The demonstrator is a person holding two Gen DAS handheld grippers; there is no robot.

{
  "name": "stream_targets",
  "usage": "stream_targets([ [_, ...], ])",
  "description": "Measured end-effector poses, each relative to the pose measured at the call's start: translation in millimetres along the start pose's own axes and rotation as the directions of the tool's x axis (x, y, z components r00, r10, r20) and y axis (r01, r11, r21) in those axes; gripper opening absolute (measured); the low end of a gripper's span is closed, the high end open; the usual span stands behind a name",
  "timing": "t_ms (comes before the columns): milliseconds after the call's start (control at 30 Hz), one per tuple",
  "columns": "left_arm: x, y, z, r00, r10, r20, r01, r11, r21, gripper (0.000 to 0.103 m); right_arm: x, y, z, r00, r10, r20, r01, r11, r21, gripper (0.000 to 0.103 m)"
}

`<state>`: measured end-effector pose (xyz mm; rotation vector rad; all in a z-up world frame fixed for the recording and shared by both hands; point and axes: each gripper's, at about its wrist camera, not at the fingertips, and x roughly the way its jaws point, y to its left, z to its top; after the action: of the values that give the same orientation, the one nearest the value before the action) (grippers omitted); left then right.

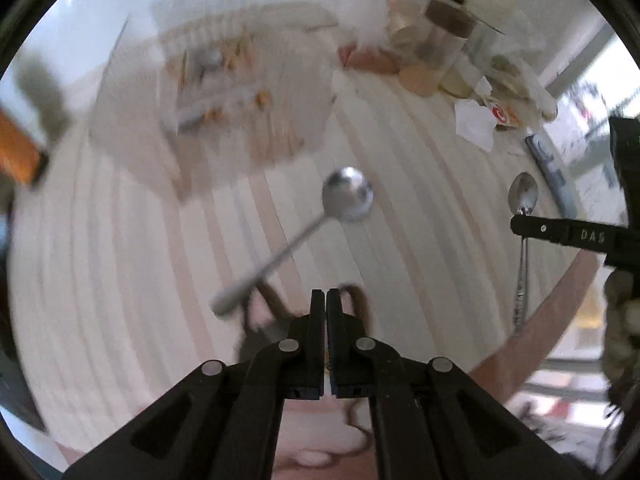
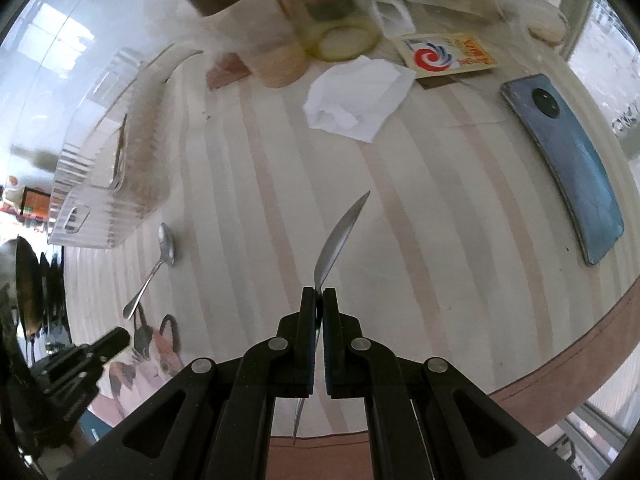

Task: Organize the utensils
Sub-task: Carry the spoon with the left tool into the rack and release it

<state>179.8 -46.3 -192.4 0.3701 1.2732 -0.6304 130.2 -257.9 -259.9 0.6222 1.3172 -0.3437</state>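
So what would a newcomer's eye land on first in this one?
The spoon clamped edge-on in the right gripper, held above the striped tablecloth. Next, a second spoon lying loose on the cloth ahead of the shut, empty left gripper. A clear ribbed bin sits to the left, a blue phone to the right.

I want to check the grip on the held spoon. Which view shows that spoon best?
The left wrist view: the spoon shows bowl and handle, side-on, with the right tool shut across its neck. The right wrist view shows that spoon only edge-on, a thin sliver between the tool's fingers.
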Motion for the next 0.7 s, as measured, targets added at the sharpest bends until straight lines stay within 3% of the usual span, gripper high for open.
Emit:
stream_targets([
  [67,8,-5,8,0.998,0.057,0.001,-0.057,0.991,0.123,0.011,3,5,2,1.0,0.0,-0.003,0.0,1.0,-0.011,0.003],
  [133,20,-13,18,0.993,0.117,0.016,-0.117,0.961,0.252,0.029,5,8,4,1.0,-0.002,-0.007,0.002,1.0,-0.02,0.003],
  [167,30,-21,22,0.989,0.143,0.026,-0.144,0.936,0.321,0.043,4,8,5,1.0,-0.005,-0.007,0.005,1.0,-0.024,0.003],
  [200,32,-21,20,0.987,0.155,0.029,-0.155,0.922,0.356,0.047,3,8,5,1.0,-0.008,-0.006,0.008,1.0,-0.028,0.003],
  [267,48,-27,27,0.984,0.176,0.024,-0.169,0.887,0.429,0.047,2,6,5,1.0,-0.016,-0.005,0.015,1.0,-0.025,0.003],
  [367,66,-32,37,0.983,0.183,0.001,-0.161,0.864,0.477,0.047,-2,-1,5,1.0,-0.025,0.002,0.025,1.0,-0.008,0.003],
  [433,74,-34,43,0.983,0.181,-0.01,-0.152,0.855,0.495,0.047,-6,-9,5,1.0,-0.03,0.008,0.03,0.999,0.012,0.003],
  [500,78,-37,50,0.983,0.182,-0.003,-0.155,0.847,0.509,0.056,-8,-17,5,0.999,-0.036,0.01,0.036,0.999,0.037,0.003],
  [700,89,-45,75,0.984,0.18,-0.013,-0.146,0.835,0.53,0.059,-8,-35,3,0.999,-0.042,0.01,0.041,0.995,0.09,0.003],
])
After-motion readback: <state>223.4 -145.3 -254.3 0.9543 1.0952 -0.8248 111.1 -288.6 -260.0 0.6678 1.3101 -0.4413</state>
